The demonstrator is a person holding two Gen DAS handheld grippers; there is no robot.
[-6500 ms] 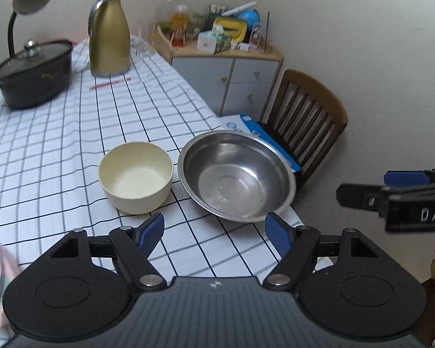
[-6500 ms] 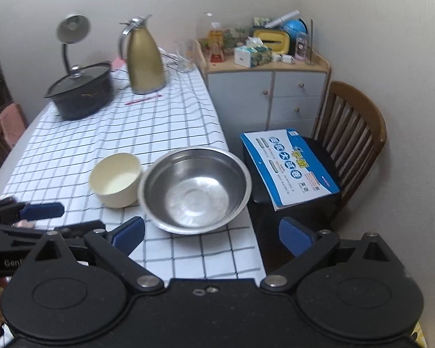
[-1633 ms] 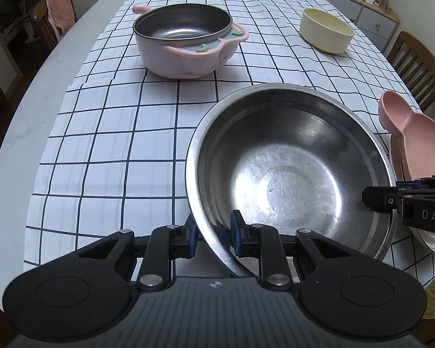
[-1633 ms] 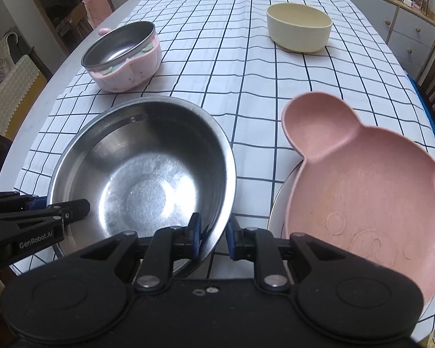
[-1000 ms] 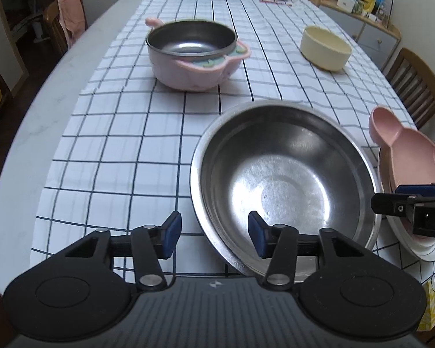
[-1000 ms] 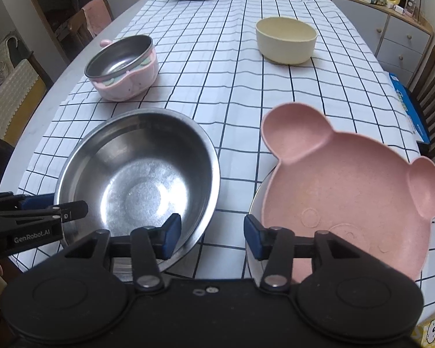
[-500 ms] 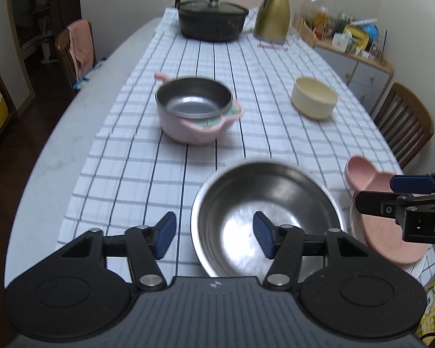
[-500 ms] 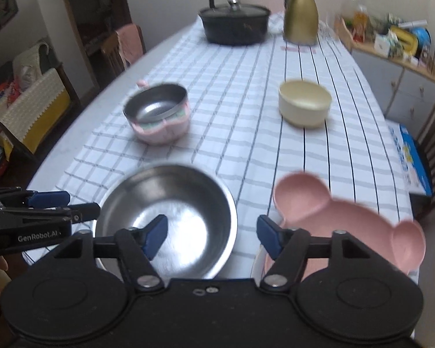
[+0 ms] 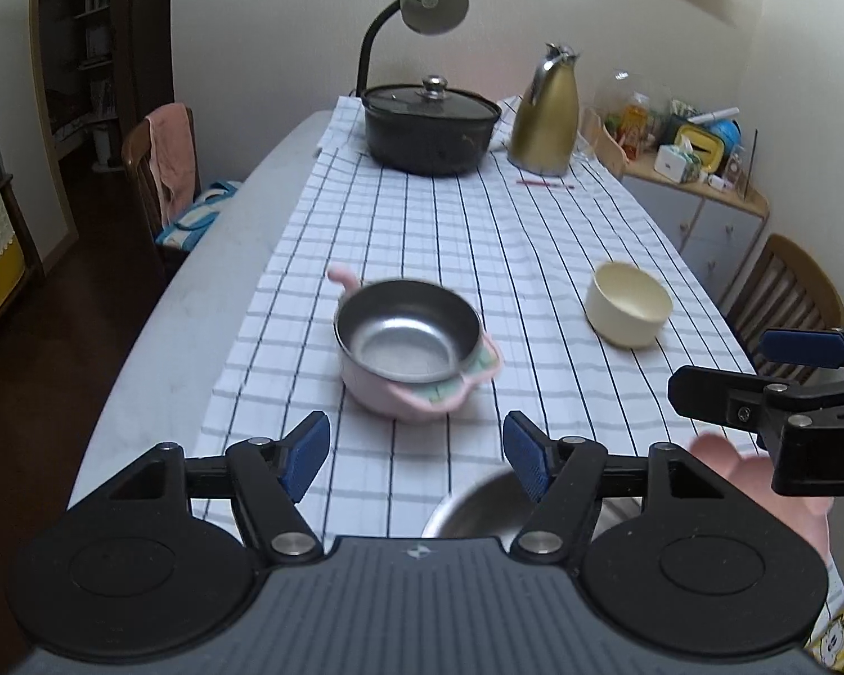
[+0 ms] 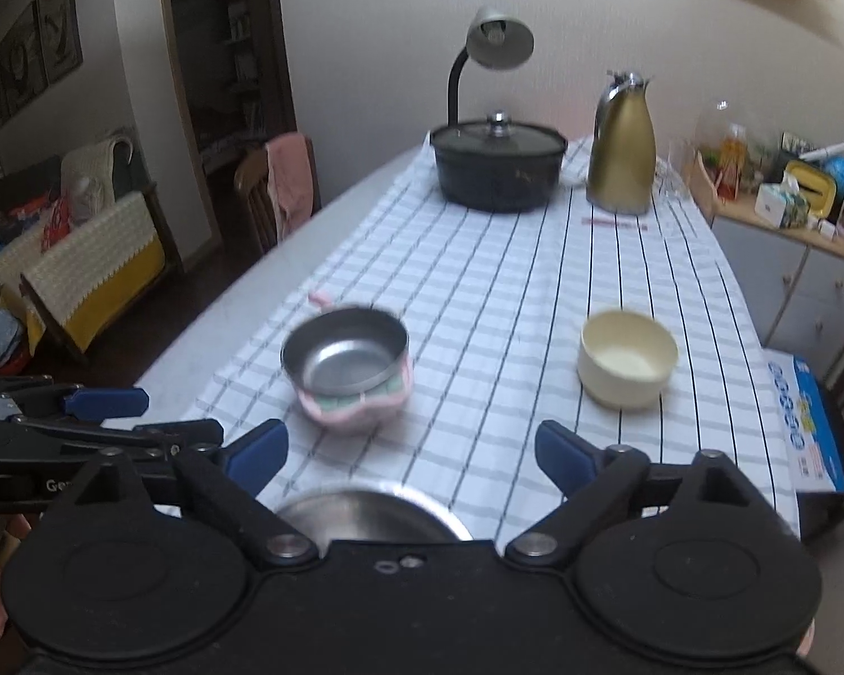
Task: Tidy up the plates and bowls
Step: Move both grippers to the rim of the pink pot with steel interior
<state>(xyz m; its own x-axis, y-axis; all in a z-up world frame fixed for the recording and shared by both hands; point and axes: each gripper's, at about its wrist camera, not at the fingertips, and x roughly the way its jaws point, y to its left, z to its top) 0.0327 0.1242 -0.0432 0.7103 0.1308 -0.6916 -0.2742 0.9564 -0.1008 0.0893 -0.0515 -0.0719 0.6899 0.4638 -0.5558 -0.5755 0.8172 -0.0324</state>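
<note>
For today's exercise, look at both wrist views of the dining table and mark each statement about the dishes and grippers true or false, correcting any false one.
1. The left gripper has its jaws spread apart and holds nothing. True.
2. The cream bowl sits nested inside the pink-based steel bowl. False: they stand apart on the checked tablecloth, the cream bowl to the right.
3. The black pot has its lid on. True.
4. The right gripper is clamped on the large steel bowl. False: its jaws are open, and the bowl lies below them.
5. The gold jug lies tipped over. False: it stands upright beside the pot.
</note>
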